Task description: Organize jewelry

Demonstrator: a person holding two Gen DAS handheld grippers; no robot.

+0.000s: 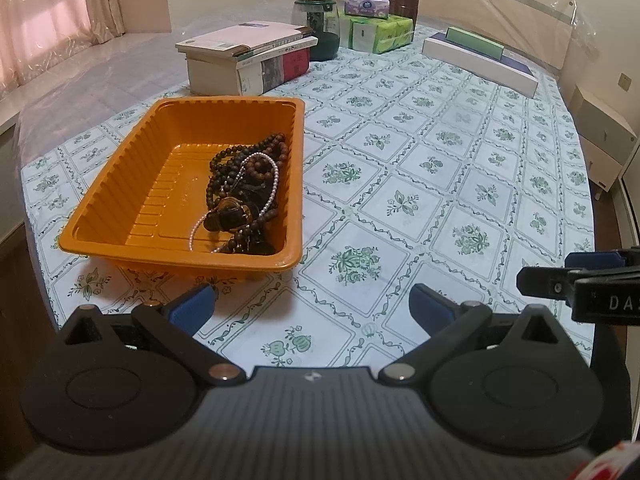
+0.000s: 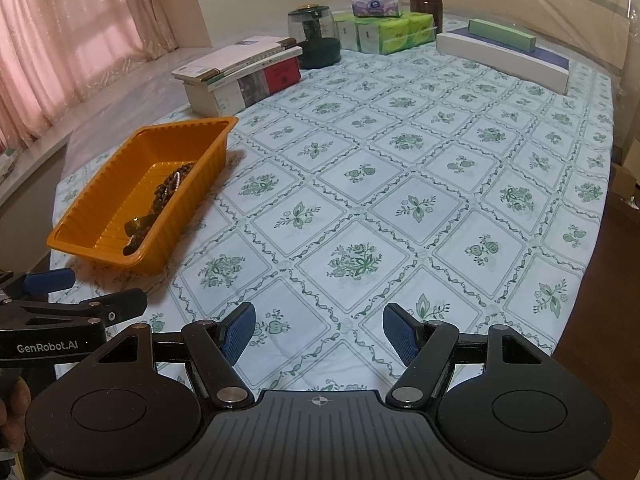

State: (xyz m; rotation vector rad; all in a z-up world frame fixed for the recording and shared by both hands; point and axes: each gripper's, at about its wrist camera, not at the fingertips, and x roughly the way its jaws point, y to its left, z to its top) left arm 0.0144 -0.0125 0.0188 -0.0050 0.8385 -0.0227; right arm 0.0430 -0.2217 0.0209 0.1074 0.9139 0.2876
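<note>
An orange plastic tray (image 1: 120,184) sits on the patterned tablecloth at the left; it also shows in the right wrist view (image 2: 92,200). Inside it lies a tangle of dark wooden bead strings (image 1: 256,160) with a white pearl strand (image 1: 272,184) over them; the beads show partly in the right wrist view (image 2: 168,188). My left gripper (image 1: 312,308) is open and empty, just in front of the tray's near right corner. My right gripper (image 2: 318,332) is open and empty over bare cloth, to the right of the tray. Each gripper's side shows in the other's view.
A stack of books (image 1: 256,56) stands behind the tray. Further back are a dark glass jar (image 1: 318,26), tissue packs (image 1: 380,28) and long flat boxes (image 1: 480,60). The table edge (image 2: 592,240) curves along the right side.
</note>
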